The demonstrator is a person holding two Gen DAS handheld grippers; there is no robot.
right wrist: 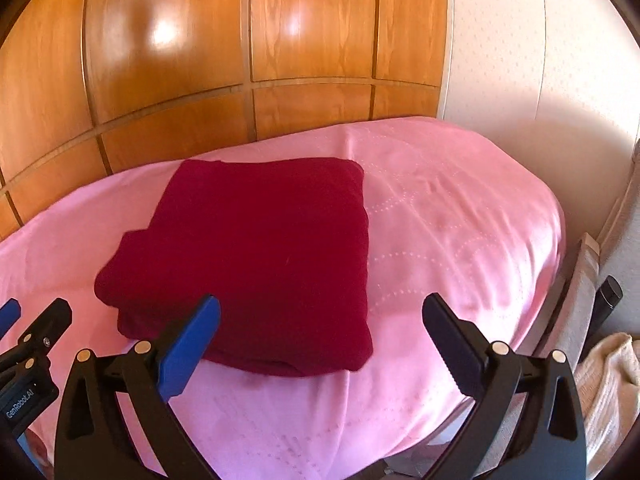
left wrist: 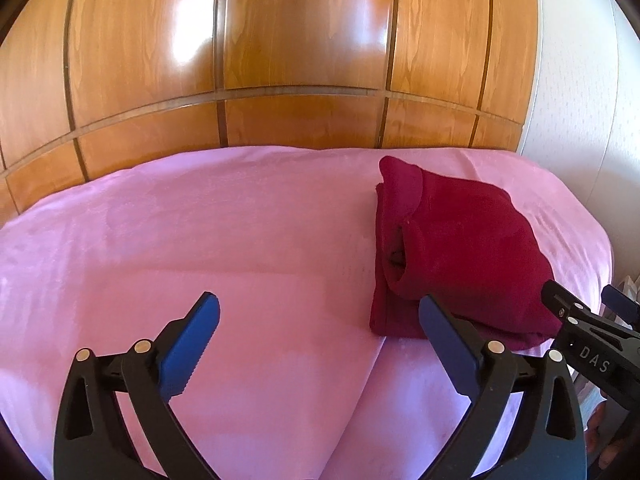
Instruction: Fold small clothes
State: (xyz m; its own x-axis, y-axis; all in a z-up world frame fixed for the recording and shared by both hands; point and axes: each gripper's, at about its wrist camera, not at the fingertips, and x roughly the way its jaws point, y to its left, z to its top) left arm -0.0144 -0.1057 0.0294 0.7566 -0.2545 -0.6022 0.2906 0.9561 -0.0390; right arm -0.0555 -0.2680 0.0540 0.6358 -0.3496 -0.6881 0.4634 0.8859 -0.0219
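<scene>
A dark red garment [left wrist: 460, 248] lies folded into a compact square on the pink bedspread [left wrist: 200, 240]; it also shows in the right wrist view [right wrist: 260, 260]. My left gripper [left wrist: 320, 316] is open and empty, held above the bedspread just left of the garment's near edge. My right gripper [right wrist: 320, 316] is open and empty, held over the garment's near right corner. The right gripper's tip shows at the right edge of the left wrist view [left wrist: 592, 312], and the left gripper's tip shows at the left edge of the right wrist view [right wrist: 36, 324].
A glossy wooden wardrobe [left wrist: 280, 60] stands behind the bed. A white wall [right wrist: 540, 60] is at the right. Past the bed's right edge are a chair-like frame [right wrist: 588, 272] and a cream cloth [right wrist: 612, 380].
</scene>
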